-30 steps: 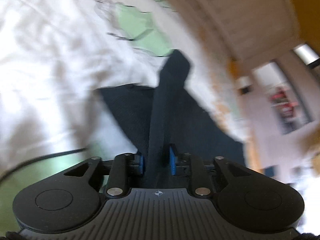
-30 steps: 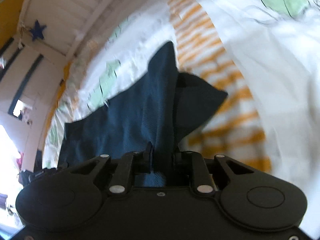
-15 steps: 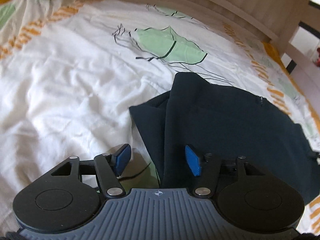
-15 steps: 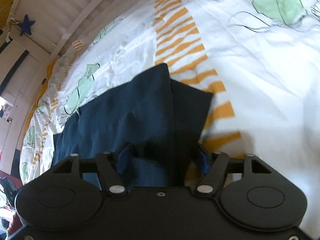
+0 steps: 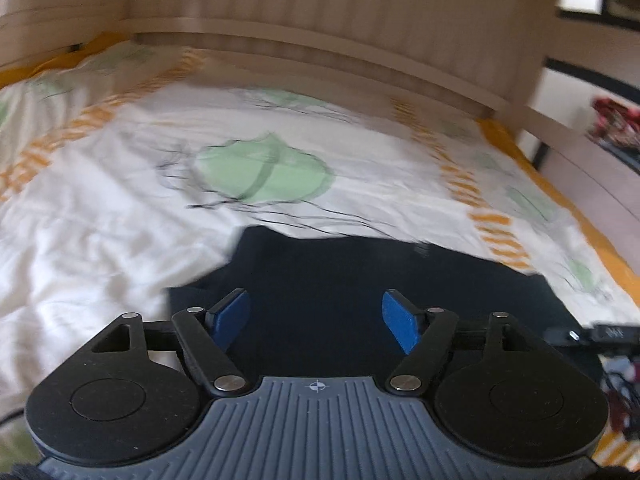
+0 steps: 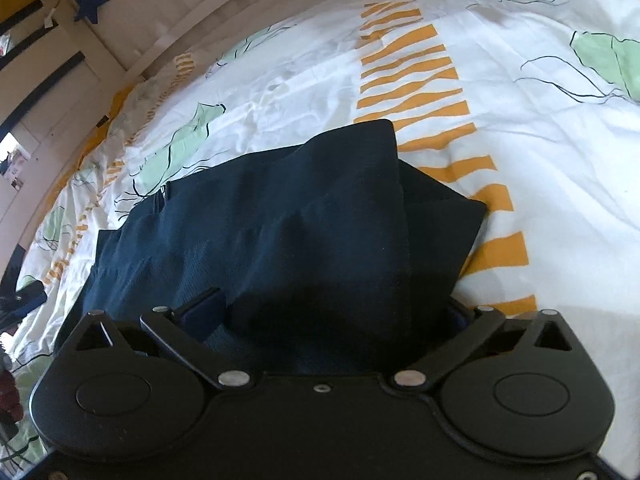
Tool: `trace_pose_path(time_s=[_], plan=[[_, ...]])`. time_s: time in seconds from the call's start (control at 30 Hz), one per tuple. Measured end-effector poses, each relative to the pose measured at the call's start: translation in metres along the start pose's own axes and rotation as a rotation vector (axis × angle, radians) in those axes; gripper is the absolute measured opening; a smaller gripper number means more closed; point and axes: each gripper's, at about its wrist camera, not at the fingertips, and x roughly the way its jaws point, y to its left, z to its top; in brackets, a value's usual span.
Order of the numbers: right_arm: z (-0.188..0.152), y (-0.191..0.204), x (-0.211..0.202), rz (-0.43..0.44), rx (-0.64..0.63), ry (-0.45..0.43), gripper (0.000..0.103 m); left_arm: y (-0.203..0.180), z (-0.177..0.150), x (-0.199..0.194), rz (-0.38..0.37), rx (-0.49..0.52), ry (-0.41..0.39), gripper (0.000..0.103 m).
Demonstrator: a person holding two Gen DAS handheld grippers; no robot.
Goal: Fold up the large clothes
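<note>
A dark navy garment (image 5: pixel 360 280) lies folded on the bed's white patterned cover (image 5: pixel 100 208). In the left wrist view my left gripper (image 5: pixel 316 320) is open and empty, its blue pads spread wide just above the garment's near edge. In the right wrist view the same garment (image 6: pixel 280 232) lies flat with a folded corner pointing away. My right gripper (image 6: pixel 332 320) is open, its jaws spread, with loose cloth lying between them. Its right fingertip is mostly hidden by the fabric.
A pale wooden bed frame (image 5: pixel 320 36) runs along the far side. The cover has green leaf prints (image 5: pixel 260 172) and orange stripes (image 6: pixel 420 92). A blue star (image 6: pixel 90 6) hangs on the wall. Dark items (image 6: pixel 20 300) lie at the bed's left edge.
Both grippers were shut on the garment one second ago and have opened, letting it drop flat onto the bed. The left gripper has pulled back and tilted up.
</note>
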Motion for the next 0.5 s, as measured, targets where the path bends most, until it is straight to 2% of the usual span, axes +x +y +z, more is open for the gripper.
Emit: trace_pose_path(time_s=[0.1, 0.2, 0.3, 0.37, 0.5], plan=[[0.000, -0.001, -0.001, -0.002, 0.005, -0.004, 0.103, -0.028, -0.007, 0.014, -0.034, 0.047, 0.040, 0.073], [-0.001, 0.000, -0.001, -0.009, 0.001, -0.005, 0.103, -0.044, -0.017, 0.030, -0.067, 0.039, 0.090, 0.073], [-0.002, 0.001, 0.000, -0.013, -0.006, -0.012, 0.103, -0.057, -0.026, 0.047, -0.042, 0.033, 0.125, 0.084], [-0.002, 0.001, 0.000, -0.011, -0.006, -0.017, 0.103, -0.064, -0.031, 0.053, -0.015, 0.047, 0.121, 0.093], [-0.003, 0.002, 0.001, -0.013, -0.006, -0.020, 0.103, -0.072, -0.038, 0.057, 0.007, 0.059, 0.102, 0.103]])
